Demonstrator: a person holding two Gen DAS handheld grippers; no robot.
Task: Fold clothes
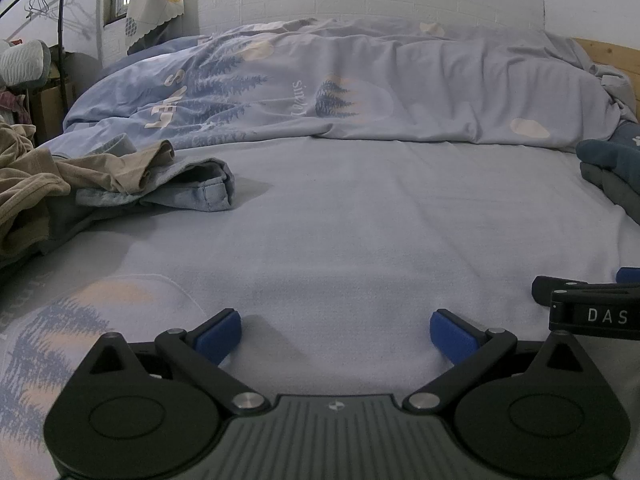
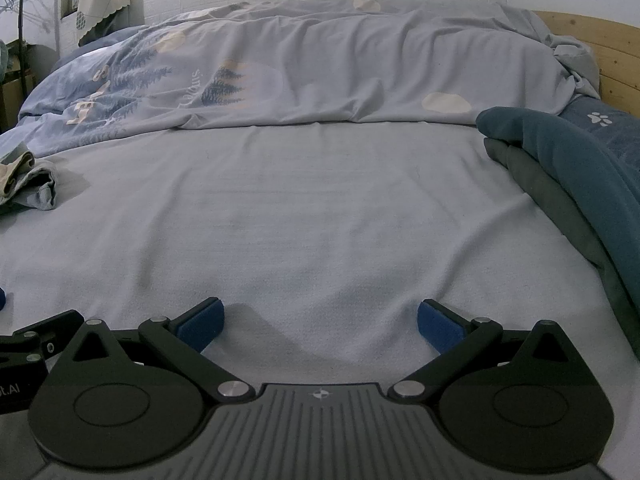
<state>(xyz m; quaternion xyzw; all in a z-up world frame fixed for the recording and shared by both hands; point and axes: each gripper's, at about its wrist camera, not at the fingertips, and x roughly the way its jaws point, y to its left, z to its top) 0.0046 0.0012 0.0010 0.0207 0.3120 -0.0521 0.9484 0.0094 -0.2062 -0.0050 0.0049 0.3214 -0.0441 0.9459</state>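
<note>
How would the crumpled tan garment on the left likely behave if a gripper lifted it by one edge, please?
The tan garment looks thin and creased, so probably floppy and light. It overlaps the light-blue denim piece, so lifting may drag that.

My right gripper (image 2: 320, 326) rests low on the pale blue sheet (image 2: 300, 216), jaws spread wide with nothing between its blue pads (image 2: 202, 330), as folded teal and grey clothes (image 2: 568, 176) lie stacked at right, crumpled clothes (image 2: 28, 184) at left and a rumpled duvet (image 2: 304, 68) beyond.
</note>
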